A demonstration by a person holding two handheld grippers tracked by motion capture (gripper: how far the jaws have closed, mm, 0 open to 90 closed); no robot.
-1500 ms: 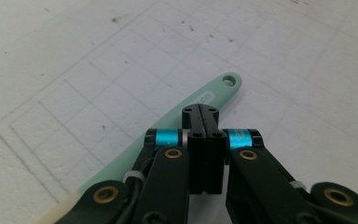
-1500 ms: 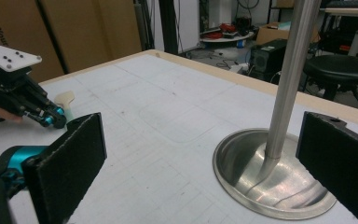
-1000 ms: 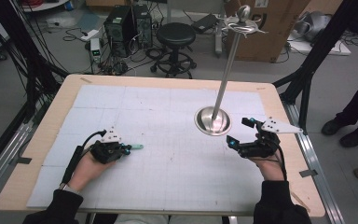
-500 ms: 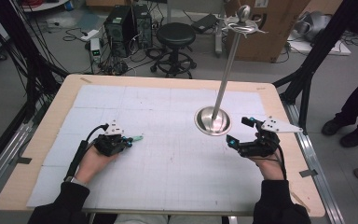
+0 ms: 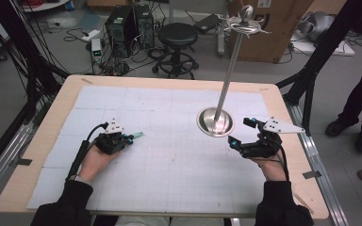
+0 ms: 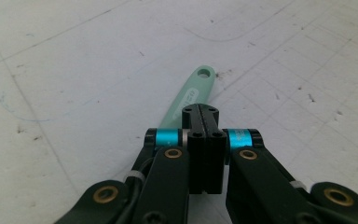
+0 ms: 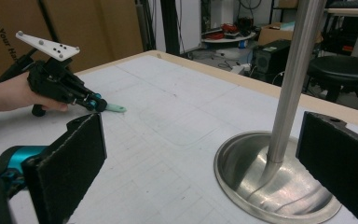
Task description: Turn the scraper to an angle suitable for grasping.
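Note:
A mint-green flat handle (image 6: 196, 91) with a hole at its end sticks out past the tips of my left gripper (image 6: 200, 112), whose jaws are pressed together on it. In the high view that gripper (image 5: 129, 138) lies low over the white mat at the left, the green handle (image 5: 138, 135) pointing right. My right gripper (image 5: 240, 132) stands open just right of a metal stand's round base (image 5: 215, 122), with nothing between its jaws. From the right gripper (image 7: 205, 163) I see the pole (image 7: 291, 79), the base (image 7: 261, 186) and, farther off, the left gripper (image 7: 98, 103) with the handle (image 7: 116, 108).
The stand's pole (image 5: 228, 70) leans up to a top piece with arms (image 5: 245, 21). A gridded white mat (image 5: 169, 108) covers the wooden table (image 5: 47, 136). A stool (image 5: 176, 35), computers and boxes stand beyond it. A person's legs (image 5: 358, 117) are at the right.
My left gripper has moved a little away from the person and to the right, taking the green handle along. The right gripper has stayed where it was.

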